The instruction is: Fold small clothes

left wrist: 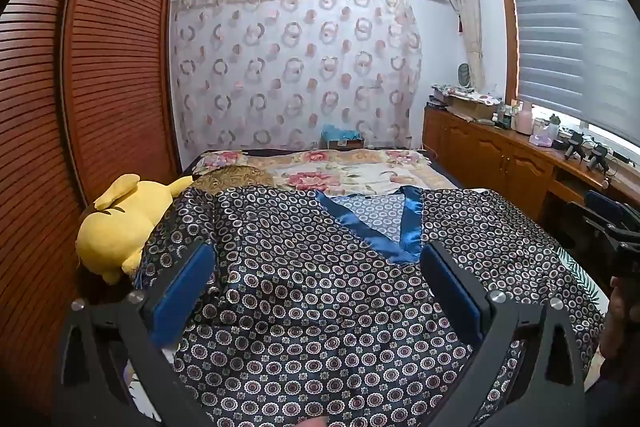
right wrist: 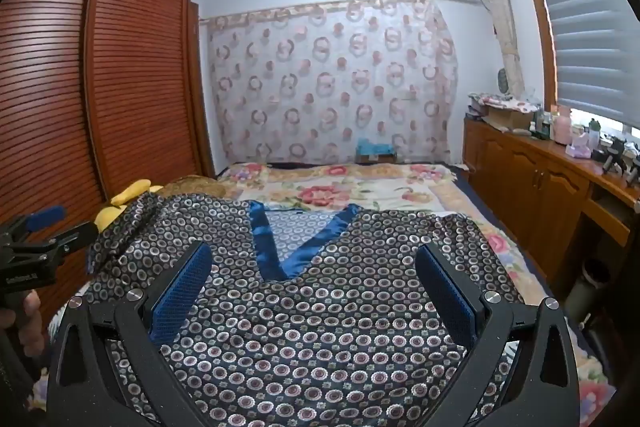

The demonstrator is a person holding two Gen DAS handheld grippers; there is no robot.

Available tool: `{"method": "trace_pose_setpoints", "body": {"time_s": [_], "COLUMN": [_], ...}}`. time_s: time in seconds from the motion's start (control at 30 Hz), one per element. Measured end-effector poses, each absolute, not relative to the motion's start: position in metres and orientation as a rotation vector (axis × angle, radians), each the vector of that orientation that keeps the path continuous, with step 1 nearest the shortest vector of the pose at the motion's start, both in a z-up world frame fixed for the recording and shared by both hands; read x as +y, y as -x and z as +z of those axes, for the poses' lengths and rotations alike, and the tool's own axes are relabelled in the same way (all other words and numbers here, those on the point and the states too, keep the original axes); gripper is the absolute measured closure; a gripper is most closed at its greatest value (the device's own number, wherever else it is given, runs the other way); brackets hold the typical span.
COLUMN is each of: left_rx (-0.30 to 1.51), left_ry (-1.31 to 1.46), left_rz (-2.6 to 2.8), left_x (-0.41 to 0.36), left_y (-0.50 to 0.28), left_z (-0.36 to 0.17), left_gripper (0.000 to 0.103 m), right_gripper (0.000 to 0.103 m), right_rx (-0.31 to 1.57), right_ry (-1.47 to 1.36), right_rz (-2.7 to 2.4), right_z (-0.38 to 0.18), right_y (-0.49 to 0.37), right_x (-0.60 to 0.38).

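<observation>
Both the left gripper (left wrist: 318, 263) and right gripper (right wrist: 314, 259) hover spread wide, empty, above the patterned garment (left wrist: 304, 291).

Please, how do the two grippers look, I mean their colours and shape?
Both look alike. The left gripper and the right gripper have black angular frames with triangular cut-outs and round silver bolts. Each finger carries a long blue textured pad.
</observation>
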State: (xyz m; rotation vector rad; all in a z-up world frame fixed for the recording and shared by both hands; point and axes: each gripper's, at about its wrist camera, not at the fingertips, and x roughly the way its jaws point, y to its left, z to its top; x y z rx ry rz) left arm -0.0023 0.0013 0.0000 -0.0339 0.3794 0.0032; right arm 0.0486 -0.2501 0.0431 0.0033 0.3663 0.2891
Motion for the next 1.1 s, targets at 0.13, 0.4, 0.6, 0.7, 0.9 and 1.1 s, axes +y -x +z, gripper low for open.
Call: {"method": "trace_pose_setpoints", "body": {"time_s": [0.13, 0.4, 0.6, 0.7, 0.9, 1.1], "left_rx": [0.393, 0.393, 0.394, 0.394, 0.393, 0.393], "left_ry": [0.028, 0.026, 0.025, 0.025, 0.025, 0.024], "left_rz": [0.003, 0.005, 0.007, 0.007, 0.007, 0.007], "left_x": [0.0013, 0.001, 0.0008, 0.0006, 0.0013, 0.0009], "left_y": [0.0011, -0.0017, 0.0, -0.0002, -0.0002, 0.0], "left_z": [0.0001, -0.0041, -0.0024, -0.0021, -0.0023, -0.0024], "left_gripper": [0.0, 0.0, 0.0, 0.0, 0.0, 0.0], "right_gripper": [0.0, 0.0, 0.0, 0.0, 0.0, 0.0], "right_rx": [0.362, 0.359, 0.359, 0.359, 0.359, 0.359], "right_ry": [-0.007, -0.012, -0.013, -0.015, -0.015, -0.017], "right_rz": [0.288, 0.289, 0.289, 0.289, 0.289, 0.29], "right_z": [0.0429, 0.0434, 0.0431, 0.0431, 0.0431, 0.0431], "right_y": [-0.0487, -0.0494, -0.0481, -0.0482, -0.0484, -0.0484], "right_x": [-0.2507, -0.2483, -0.2473, -0.2477, -0.247, -0.2486]}}
